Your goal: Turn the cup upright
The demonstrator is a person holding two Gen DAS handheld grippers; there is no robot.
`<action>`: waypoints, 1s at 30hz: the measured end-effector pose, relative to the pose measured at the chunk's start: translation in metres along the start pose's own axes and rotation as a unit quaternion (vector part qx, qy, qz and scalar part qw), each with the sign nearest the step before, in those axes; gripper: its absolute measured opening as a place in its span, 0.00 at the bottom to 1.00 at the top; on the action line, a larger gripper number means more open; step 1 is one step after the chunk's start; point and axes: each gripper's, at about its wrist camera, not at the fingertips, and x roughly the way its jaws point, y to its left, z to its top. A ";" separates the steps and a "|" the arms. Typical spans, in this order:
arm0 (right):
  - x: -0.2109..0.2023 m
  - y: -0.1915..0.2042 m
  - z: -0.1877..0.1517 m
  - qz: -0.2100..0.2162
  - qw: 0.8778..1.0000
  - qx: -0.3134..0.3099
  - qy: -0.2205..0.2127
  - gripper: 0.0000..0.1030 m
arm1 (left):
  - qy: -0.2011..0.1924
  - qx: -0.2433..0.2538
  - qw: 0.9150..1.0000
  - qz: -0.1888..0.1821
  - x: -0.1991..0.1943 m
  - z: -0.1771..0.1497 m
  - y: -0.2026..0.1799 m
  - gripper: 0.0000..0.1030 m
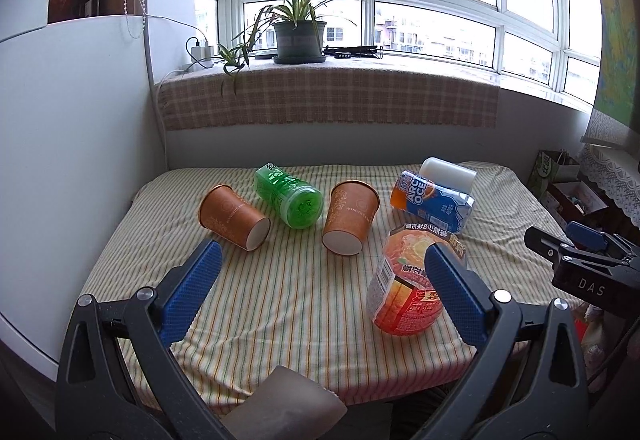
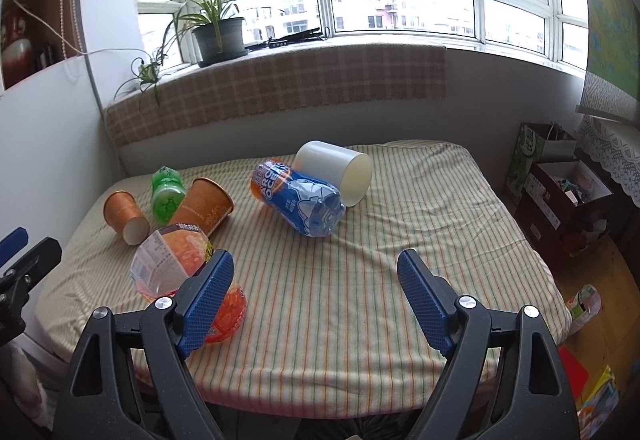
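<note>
Two orange paper cups lie on their sides on the striped tablecloth: one at the left (image 1: 234, 217) (image 2: 125, 217), one in the middle (image 1: 350, 217) (image 2: 202, 206). A white cup (image 1: 450, 173) (image 2: 336, 170) lies on its side at the back right. My left gripper (image 1: 322, 260) is open and empty, above the table's near edge, apart from the cups. My right gripper (image 2: 314, 272) is open and empty over the near right of the table; it also shows in the left wrist view (image 1: 580, 248).
A green bottle (image 1: 289, 196) lies between the orange cups. A blue bottle (image 2: 298, 198) lies against the white cup. An orange instant-noodle bowl (image 1: 412, 288) (image 2: 188, 272) lies tilted at the near side. A potted plant (image 1: 299, 36) stands on the windowsill. Boxes (image 2: 560, 192) stand on the floor at the right.
</note>
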 end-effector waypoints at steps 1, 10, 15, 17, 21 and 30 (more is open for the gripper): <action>0.001 -0.001 0.000 0.000 1.000 0.001 0.001 0.82 | 0.000 0.000 1.000 0.000 0.000 0.000 0.000 1.00; 0.003 0.000 0.000 0.000 1.000 0.000 0.004 0.82 | 0.000 0.000 1.000 0.000 0.001 0.001 0.001 1.00; 0.006 0.000 -0.002 0.001 1.000 0.002 0.009 0.82 | 0.000 0.000 1.000 0.000 0.001 0.000 0.000 1.00; 0.006 0.000 -0.002 0.002 1.000 0.002 0.010 0.82 | -0.001 0.000 1.000 0.001 0.001 0.000 0.000 1.00; 0.006 0.002 -0.002 0.003 1.000 0.000 0.010 0.82 | 0.000 -0.001 1.000 0.002 0.002 0.001 0.002 1.00; 0.010 0.005 -0.005 0.008 1.000 -0.006 0.019 0.82 | -0.002 0.001 1.000 0.009 0.003 0.001 0.007 1.00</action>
